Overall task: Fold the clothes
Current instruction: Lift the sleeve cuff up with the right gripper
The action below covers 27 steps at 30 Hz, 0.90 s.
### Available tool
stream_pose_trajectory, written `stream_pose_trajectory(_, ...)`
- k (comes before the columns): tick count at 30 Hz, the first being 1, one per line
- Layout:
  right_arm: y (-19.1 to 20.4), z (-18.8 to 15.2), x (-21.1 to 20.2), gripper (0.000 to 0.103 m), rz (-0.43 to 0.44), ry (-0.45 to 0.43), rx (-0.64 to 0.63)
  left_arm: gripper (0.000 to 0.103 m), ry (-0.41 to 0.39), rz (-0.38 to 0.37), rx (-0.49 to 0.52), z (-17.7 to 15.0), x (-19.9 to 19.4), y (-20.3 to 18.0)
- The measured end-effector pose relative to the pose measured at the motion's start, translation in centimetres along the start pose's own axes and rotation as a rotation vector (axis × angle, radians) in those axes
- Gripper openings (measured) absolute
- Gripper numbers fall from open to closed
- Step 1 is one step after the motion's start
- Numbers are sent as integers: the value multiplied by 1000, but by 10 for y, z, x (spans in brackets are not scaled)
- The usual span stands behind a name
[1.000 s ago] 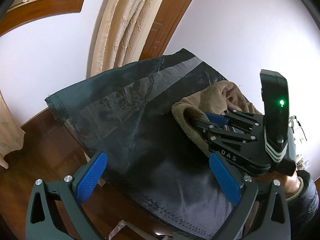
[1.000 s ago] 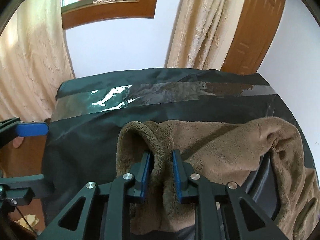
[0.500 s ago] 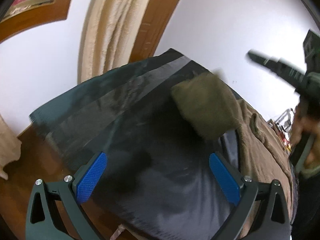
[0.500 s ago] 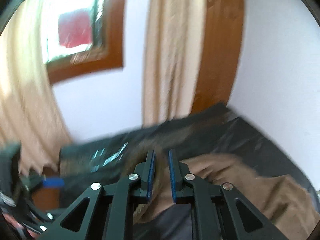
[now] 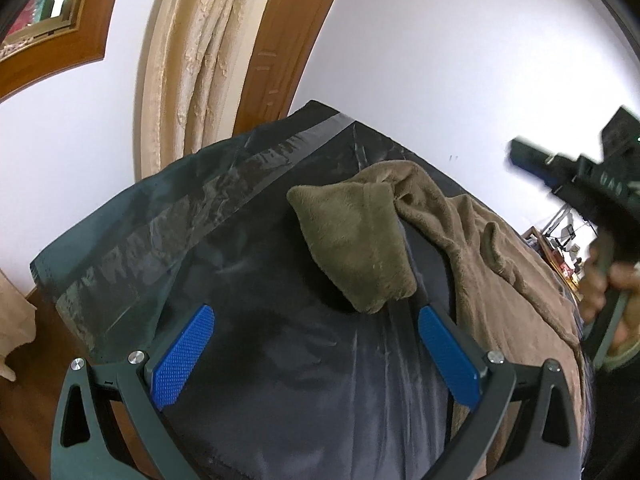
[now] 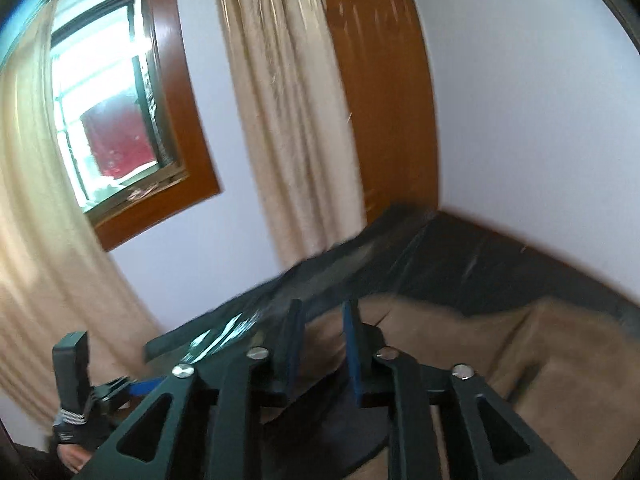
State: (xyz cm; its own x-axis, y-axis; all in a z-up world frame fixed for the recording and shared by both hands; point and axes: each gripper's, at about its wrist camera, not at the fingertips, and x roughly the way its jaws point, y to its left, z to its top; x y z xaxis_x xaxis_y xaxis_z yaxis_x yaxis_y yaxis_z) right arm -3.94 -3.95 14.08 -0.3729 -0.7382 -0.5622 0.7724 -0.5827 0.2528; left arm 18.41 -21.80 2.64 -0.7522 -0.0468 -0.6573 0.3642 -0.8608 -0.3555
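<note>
Softly plush brown garment [image 5: 472, 240], folded sleeve [image 5: 352, 240]

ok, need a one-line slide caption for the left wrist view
Open left gripper hovers over the black sheet; brown fleece garment lies with one sleeve folded inward, right gripper off it.

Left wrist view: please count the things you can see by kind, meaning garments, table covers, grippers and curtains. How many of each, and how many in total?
Garments: 1, the brown fleece garment
Table covers: 1, the black cover
Grippers: 2, the left gripper and the right gripper, blurred at the right edge
Curtains: 1, the beige curtain
Total: 5
</note>
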Motion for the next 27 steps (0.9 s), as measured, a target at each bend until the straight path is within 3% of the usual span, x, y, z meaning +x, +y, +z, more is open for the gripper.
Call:
stream_pose_trajectory(1,-2,-9,15,68,46,35,35,103,2,3,-4,-1,0,1)
stream_pose_trajectory(2,-3,-16,26,81,78,59,64,103,4,6,-10,-1,1,3)
stream_pose_trajectory(7,-8,-37,71,81,185,154,173,103,12,12,-50,-2,5,17)
stream_pose_trajectory(11,-3,-35,100,81,210,186,199,103,18,12,-62,-4,8,23)
stream_pose_trajectory(16,22,-36,134,81,169,268,138,103,26,10,-74,-4,10,28)
stream_pose_trajectory(18,30,-43,150,73,139,317,102,103,26,10,-76,-4,11,29)
stream_pose_trajectory(20,38,-50,162,31,109,359,60,103,27,11,-79,-4,11,31)
stream_pose_trajectory(24,45,-42,153,17,69,331,-19,103,30,14,-89,-4,14,33)
stream_pose_trajectory(27,42,-11,123,14,49,216,-32,103,29,12,-84,-2,15,31)
